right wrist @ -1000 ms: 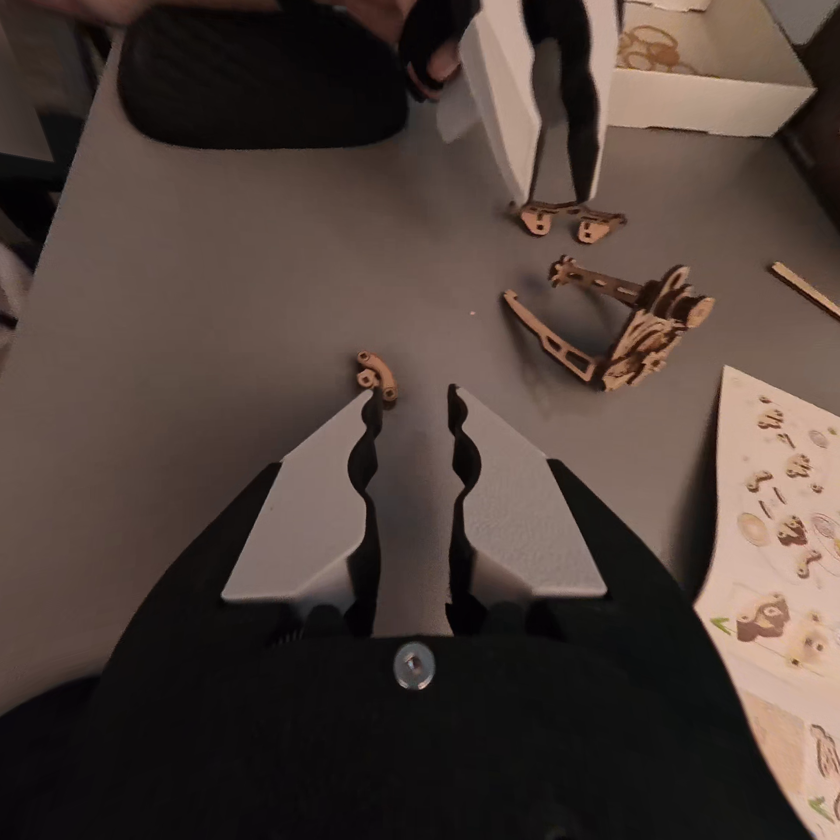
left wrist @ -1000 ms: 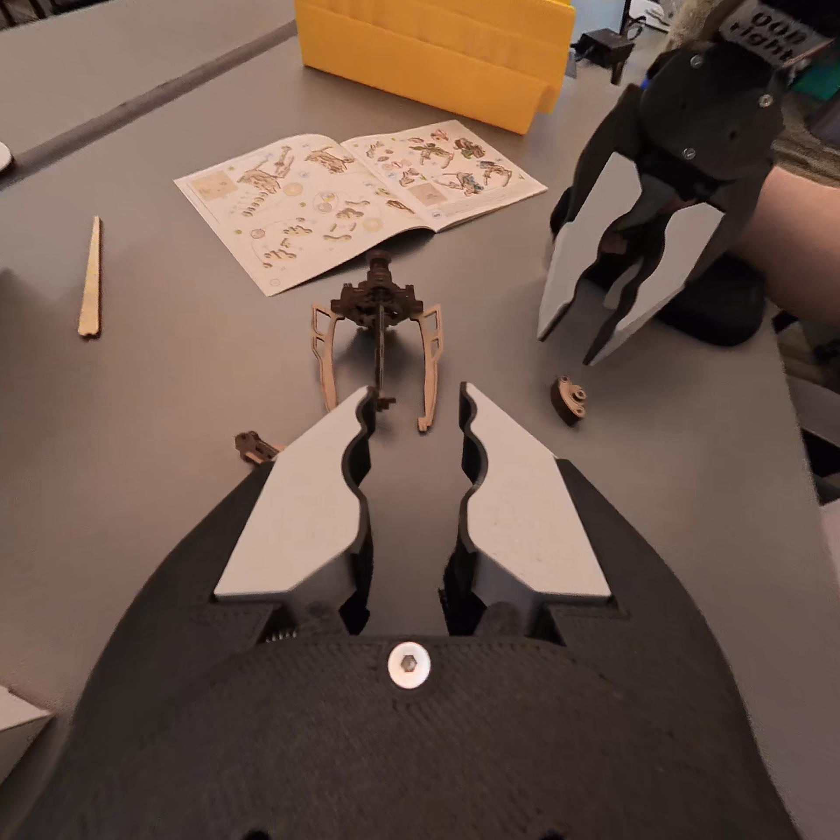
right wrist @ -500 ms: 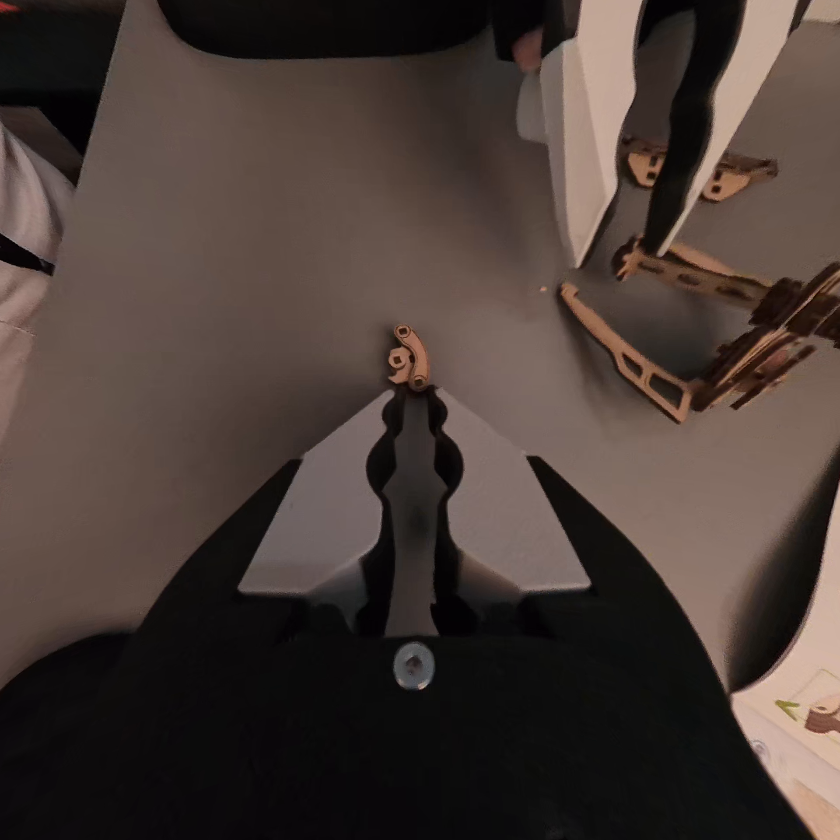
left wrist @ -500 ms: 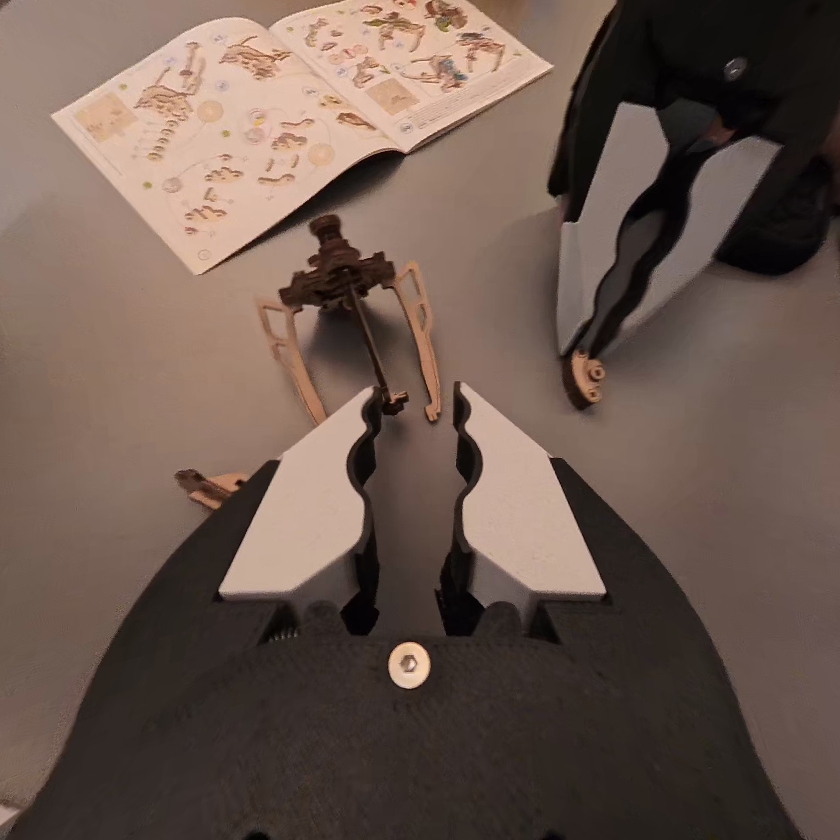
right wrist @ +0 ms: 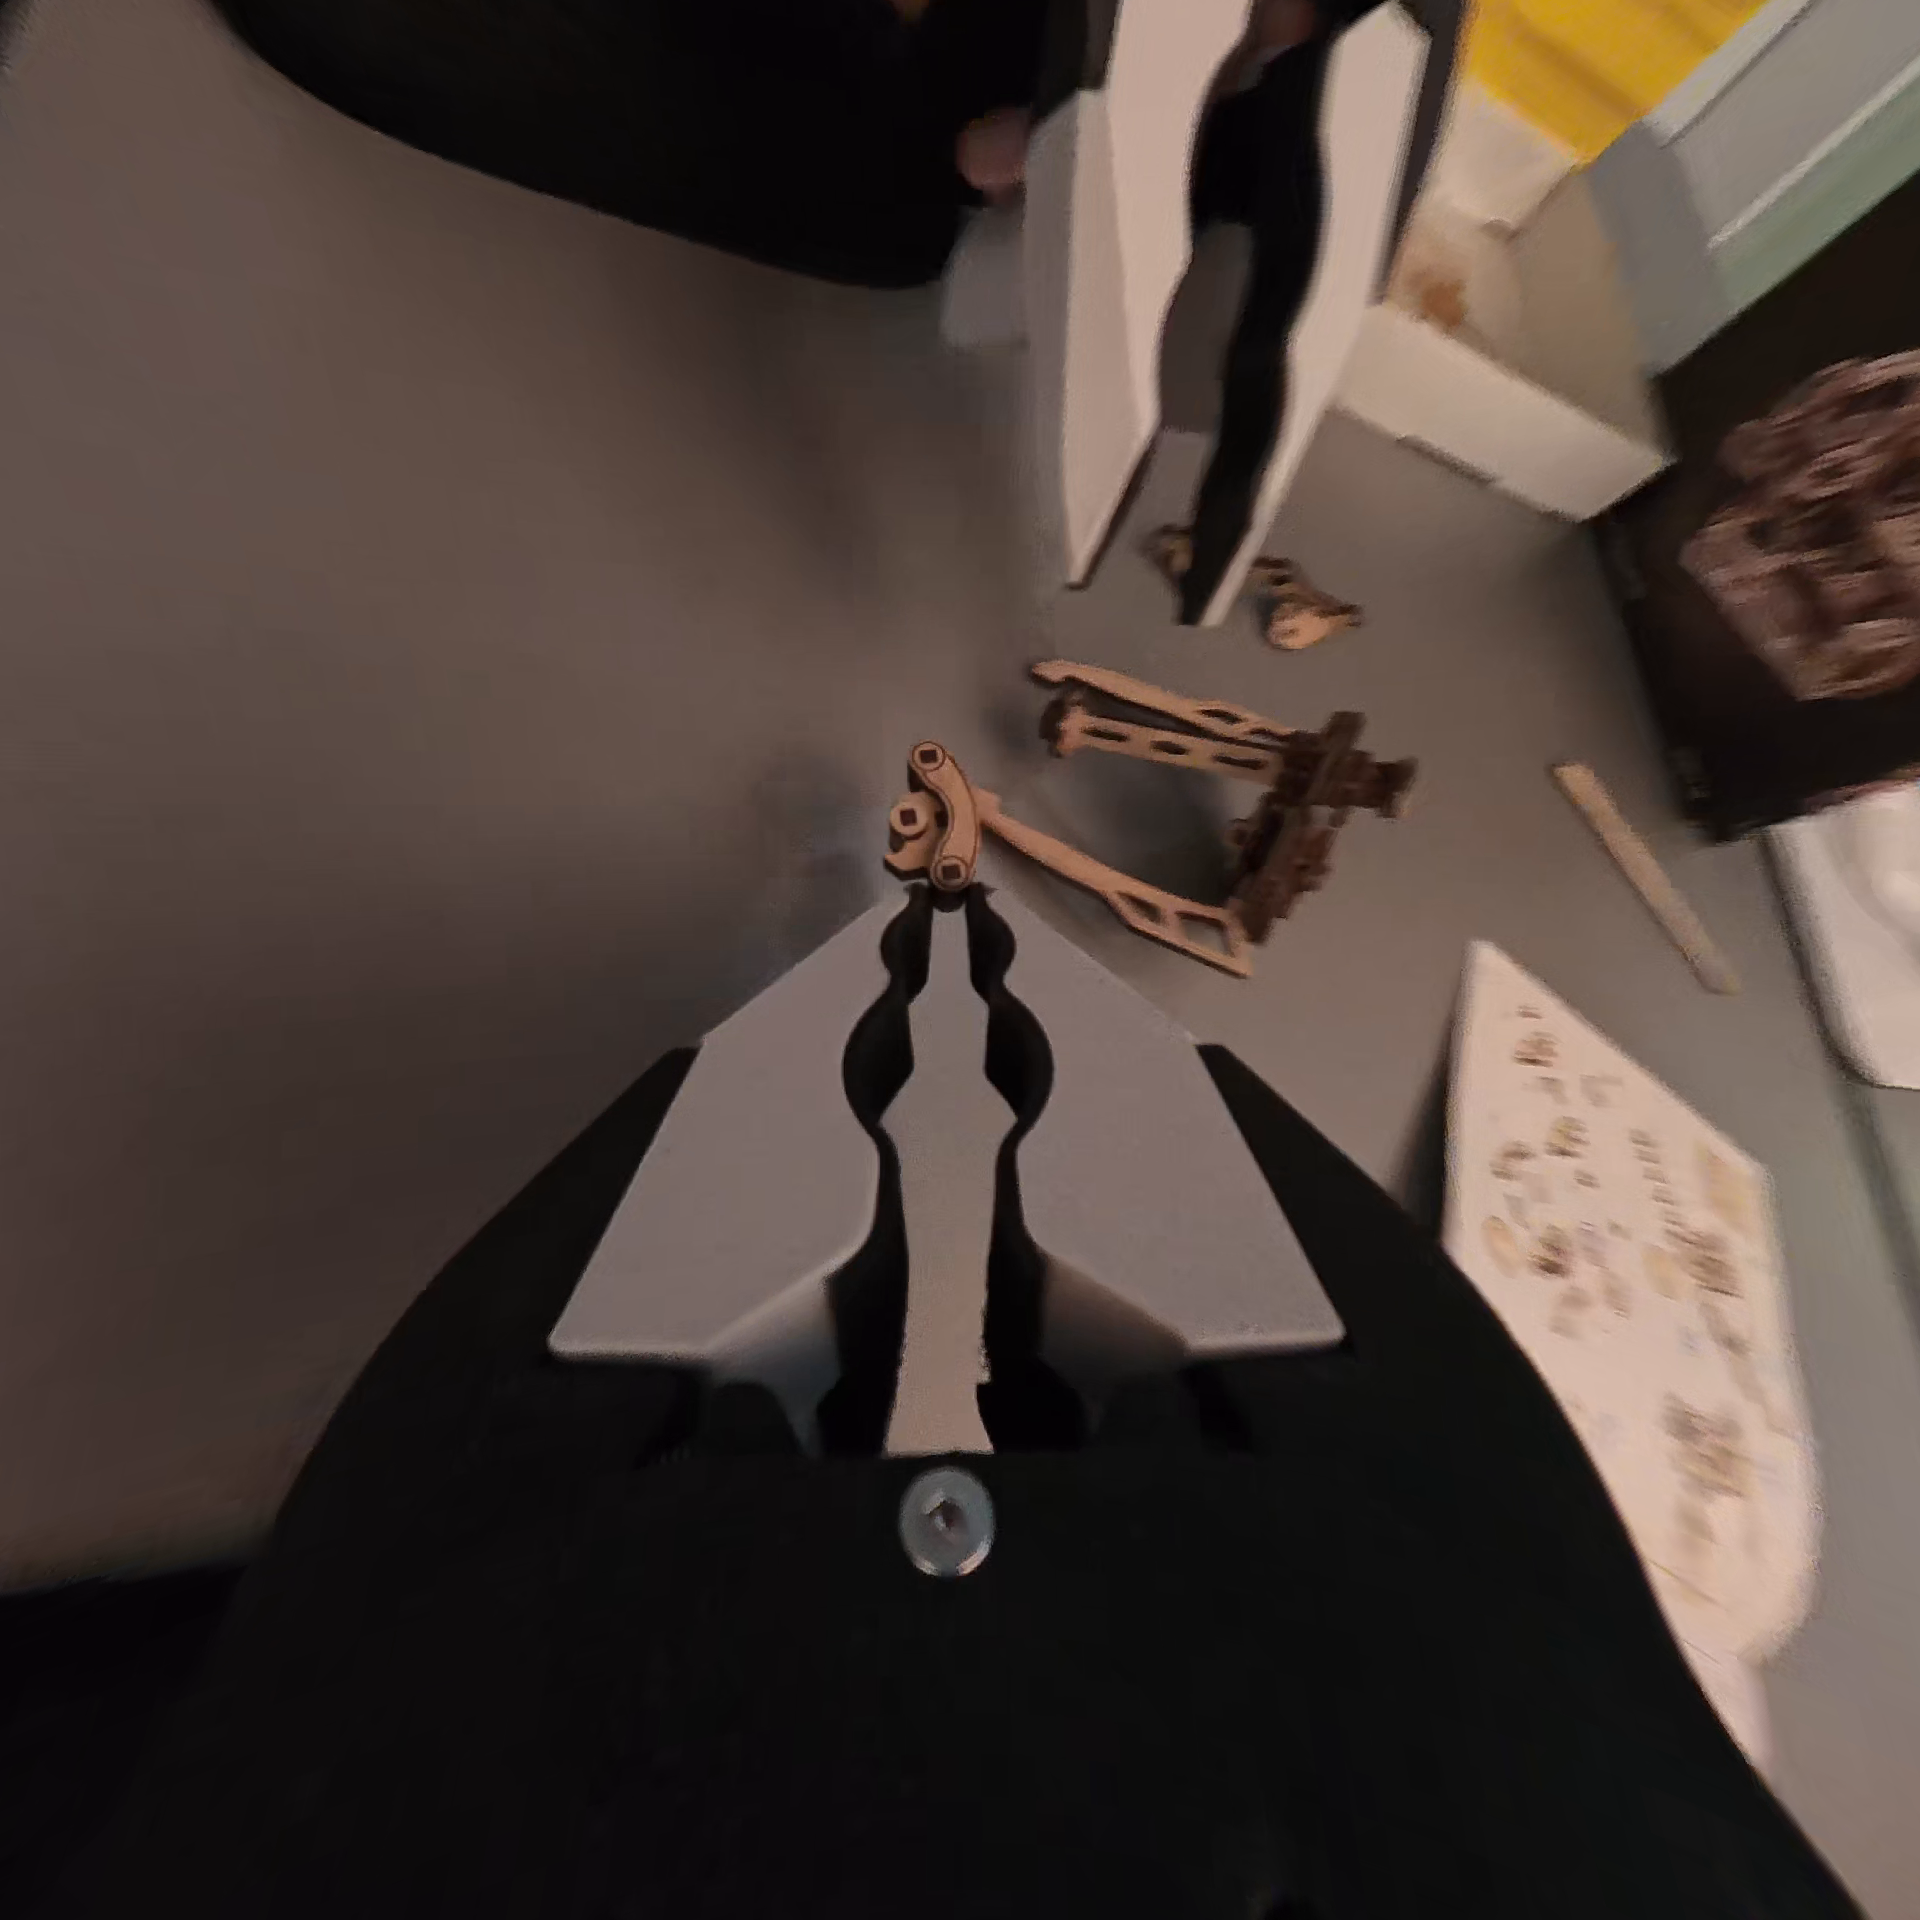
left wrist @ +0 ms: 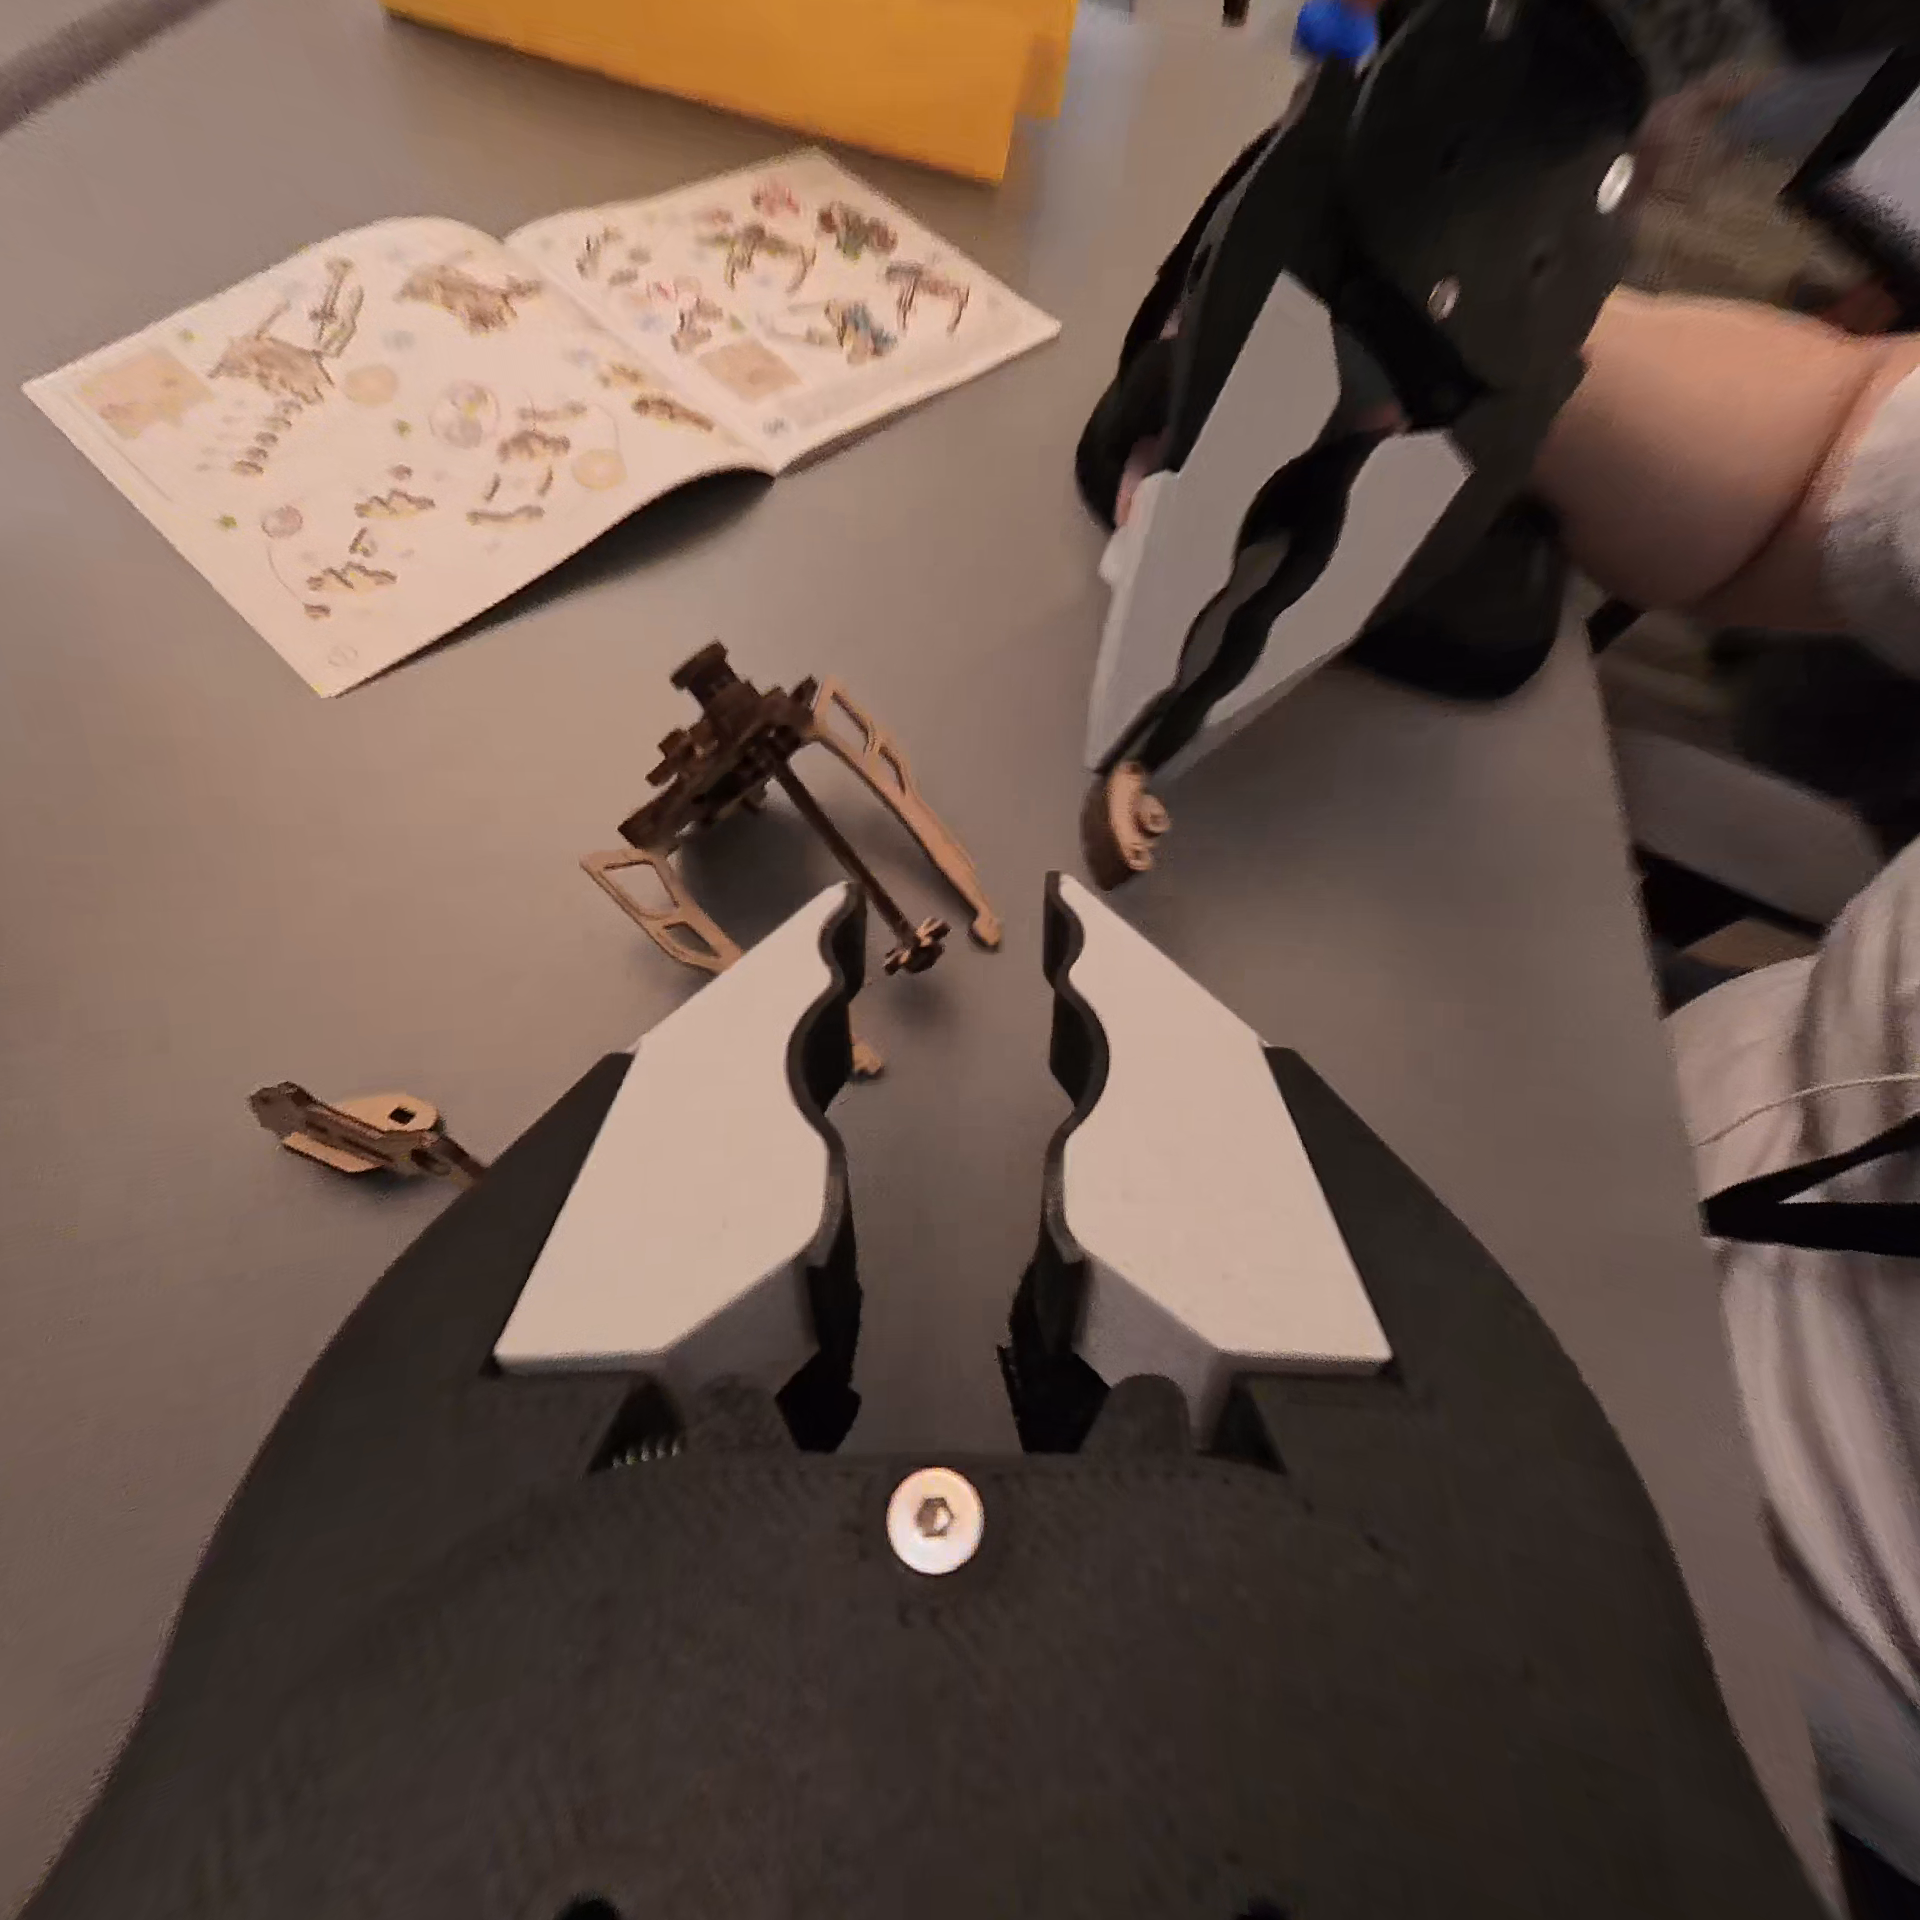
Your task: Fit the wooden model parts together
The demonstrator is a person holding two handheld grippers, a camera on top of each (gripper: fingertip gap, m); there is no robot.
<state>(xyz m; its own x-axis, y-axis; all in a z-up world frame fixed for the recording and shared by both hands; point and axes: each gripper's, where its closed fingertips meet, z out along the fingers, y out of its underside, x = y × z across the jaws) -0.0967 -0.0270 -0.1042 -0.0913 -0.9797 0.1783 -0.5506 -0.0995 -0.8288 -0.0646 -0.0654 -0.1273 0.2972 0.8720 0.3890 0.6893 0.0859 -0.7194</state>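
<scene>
The partly built wooden model (left wrist: 769,790) lies on the grey table (left wrist: 260,883), with two flat arms and a thin shaft pointing toward me. It also shows in the right wrist view (right wrist: 1247,821). My left gripper (left wrist: 951,899) is open and empty, its tips just short of the shaft's end. My right gripper (right wrist: 940,904) is shut on a small curved wooden piece (right wrist: 935,821), held by its lower end, low over the table to the model's right. The left wrist view shows that piece (left wrist: 1127,821) at the right gripper's tips (left wrist: 1132,764).
A small loose wooden part (left wrist: 353,1127) lies left of my left gripper. An open instruction booklet (left wrist: 520,395) and a yellow box (left wrist: 779,73) lie behind the model. A wooden stick (right wrist: 1642,873), a white box (right wrist: 1475,395) and a dark box (right wrist: 1818,540) sit beyond it. A person's arm (left wrist: 1714,468) is at right. The left gripper's tips are roughly 7 cm from the right gripper's.
My right gripper has closed on the curved piece and carried it toward the model. My left gripper has stayed open and shifted slightly near the shaft's end.
</scene>
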